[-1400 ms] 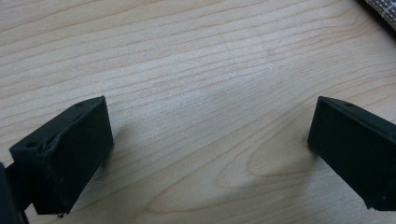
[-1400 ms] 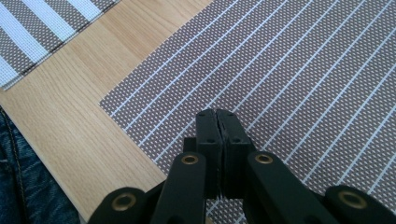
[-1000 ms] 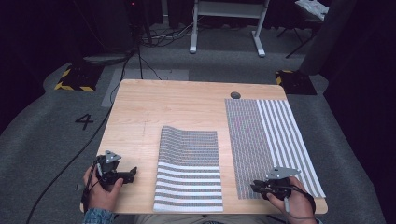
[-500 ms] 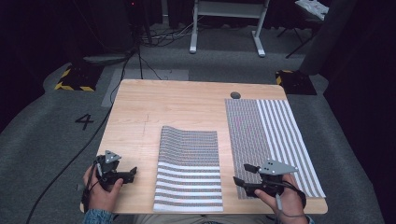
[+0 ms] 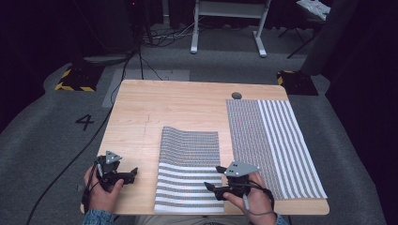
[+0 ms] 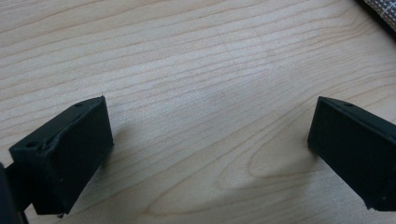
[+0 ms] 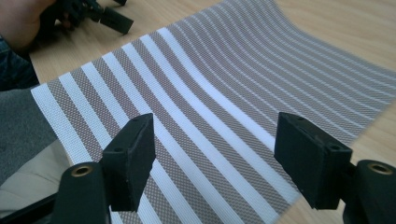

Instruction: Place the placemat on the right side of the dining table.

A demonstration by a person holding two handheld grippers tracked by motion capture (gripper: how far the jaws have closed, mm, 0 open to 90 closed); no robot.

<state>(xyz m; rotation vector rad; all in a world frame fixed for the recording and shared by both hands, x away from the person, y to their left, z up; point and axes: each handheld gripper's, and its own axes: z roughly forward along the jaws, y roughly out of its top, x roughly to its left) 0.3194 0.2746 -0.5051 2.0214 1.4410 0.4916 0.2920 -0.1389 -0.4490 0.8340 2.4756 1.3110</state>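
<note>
**Risk at the near edge of the middle placemat**

Fingers of the right gripper (image 5: 212, 188) stand wide, having just been opening, with nothing between them; they hover over the near right corner of the middle placemat (image 5: 190, 168). In the right gripper view the striped weave (image 7: 201, 107) lies below both pads, not pinched. The left gripper (image 5: 131, 173) rests on bare tabletop (image 5: 141, 122) just left of the mat, fingers also wide and empty. The mat's near edge reaches the tabletop's front edge, and its far part is bowed upward. Judgement: a shallow bite at the corner could slip off the thin weave, or drag the mat toward the person and off the edge. A one-sided pull may skew it against the second placemat (image 5: 272, 145) lying flat farther right.
</note>
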